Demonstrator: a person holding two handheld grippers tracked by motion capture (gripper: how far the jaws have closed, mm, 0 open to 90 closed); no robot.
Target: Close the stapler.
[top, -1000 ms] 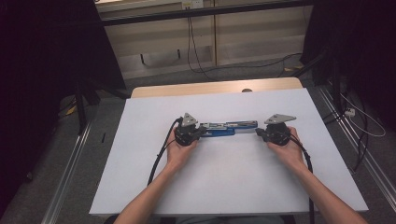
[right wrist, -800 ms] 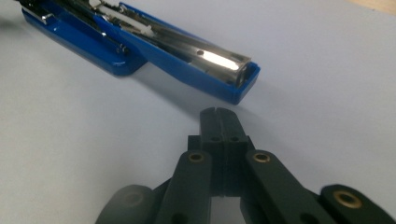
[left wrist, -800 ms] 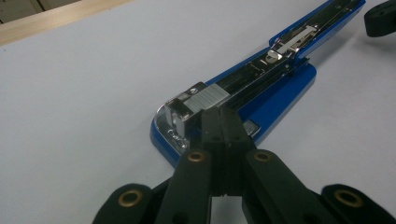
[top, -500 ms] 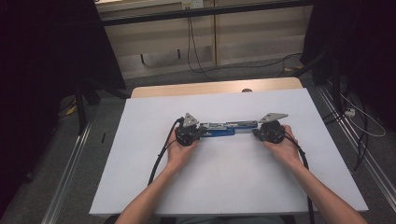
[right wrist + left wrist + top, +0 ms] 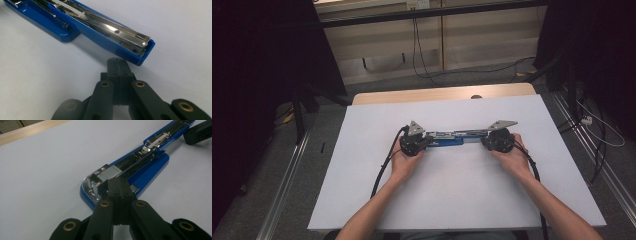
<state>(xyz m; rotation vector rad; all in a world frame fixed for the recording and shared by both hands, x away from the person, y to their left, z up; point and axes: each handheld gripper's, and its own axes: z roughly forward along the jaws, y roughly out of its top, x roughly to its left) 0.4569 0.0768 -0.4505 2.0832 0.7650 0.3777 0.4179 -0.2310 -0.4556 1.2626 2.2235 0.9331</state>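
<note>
A blue stapler (image 5: pixel 446 139) lies swung open flat in the middle of the white table top (image 5: pixel 452 200), its metal magazine (image 5: pixel 110 173) facing up. My left gripper (image 5: pixel 428 141) comes in from the left with its jaws shut. In the left gripper view its tips (image 5: pixel 118 182) rest against the base end of the stapler (image 5: pixel 147 170), beside the block of staples. My right gripper (image 5: pixel 484 140) is shut too. In the right gripper view its tips (image 5: pixel 117 63) sit just short of the free end of the stapler's open arm (image 5: pixel 110 30). Nothing is between either pair of jaws.
A bare wooden strip (image 5: pixel 442 93) runs along the table's far edge. Beyond it are cables on the floor (image 5: pixel 427 70). Metal rails (image 5: pixel 287 200) flank the table on both sides. Each gripper trails a black cable (image 5: pixel 384 167) back toward the person.
My right gripper has edged a little to the left, toward the stapler's open arm. The left gripper and the stapler have stayed put.
</note>
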